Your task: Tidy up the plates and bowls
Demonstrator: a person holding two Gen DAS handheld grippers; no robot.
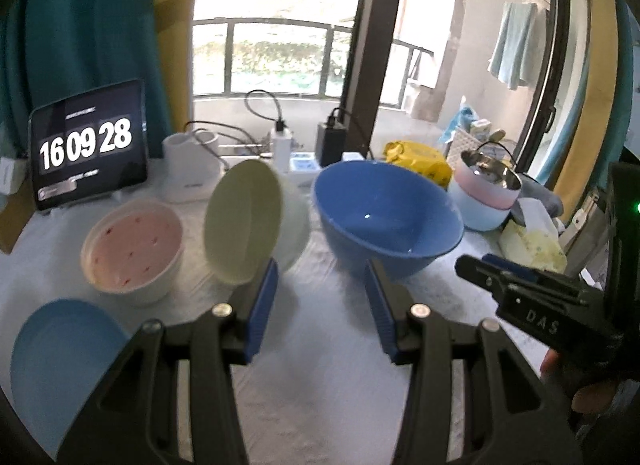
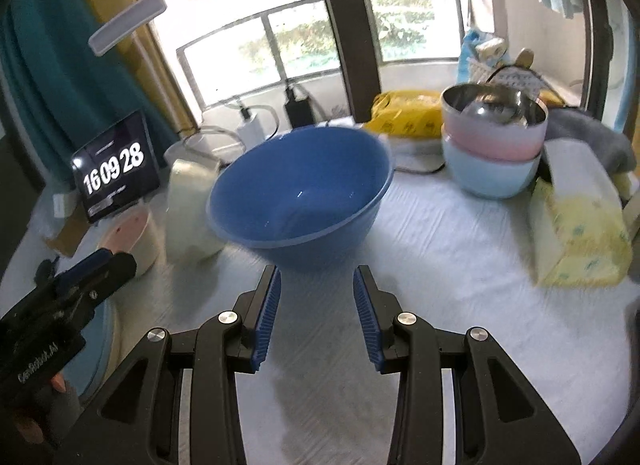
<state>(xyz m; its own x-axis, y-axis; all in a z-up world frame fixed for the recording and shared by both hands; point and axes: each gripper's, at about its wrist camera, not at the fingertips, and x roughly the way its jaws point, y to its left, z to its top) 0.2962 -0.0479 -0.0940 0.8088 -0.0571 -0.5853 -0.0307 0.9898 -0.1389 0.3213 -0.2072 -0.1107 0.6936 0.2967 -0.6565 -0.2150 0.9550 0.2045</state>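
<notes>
A: The big blue bowl (image 2: 300, 193) sat mouth-up mid-table on the white cloth (image 2: 440, 257), its round rim tipped a little toward the cameras. It was smooth, glossy plastic, deep and rounded.

B: And left of it?

A: A pale green plate (image 1: 241, 221) stood on edge, its flat face turned toward the left wrist camera and its long axis running up and down, leaning against a white bowl (image 1: 295, 225) behind it. Farther left sat a cream bowl (image 1: 134, 251) with a pink, red-flecked inside, mouth-up. A light blue plate (image 1: 64, 353) lay flat at the near left corner.

B: The grippers?

A: The left gripper (image 1: 322, 307) was spread, with nothing between its ribbed blue pads (image 1: 262, 309); they hung above the cloth, short of the green plate and the blue bowl. The right gripper (image 2: 316, 313) was spread the same way, empty, just short of the blue bowl's near side.

B: Anything at the back right?

A: A pink bowl (image 2: 494, 137) was nested in a pale blue bowl (image 2: 490, 177), with shiny steel showing inside. Beside them lay a yellow tissue pack (image 2: 580, 233), soft and boxy. A tablet (image 1: 90, 145) showing clock digits stood propped at the far left.
</notes>
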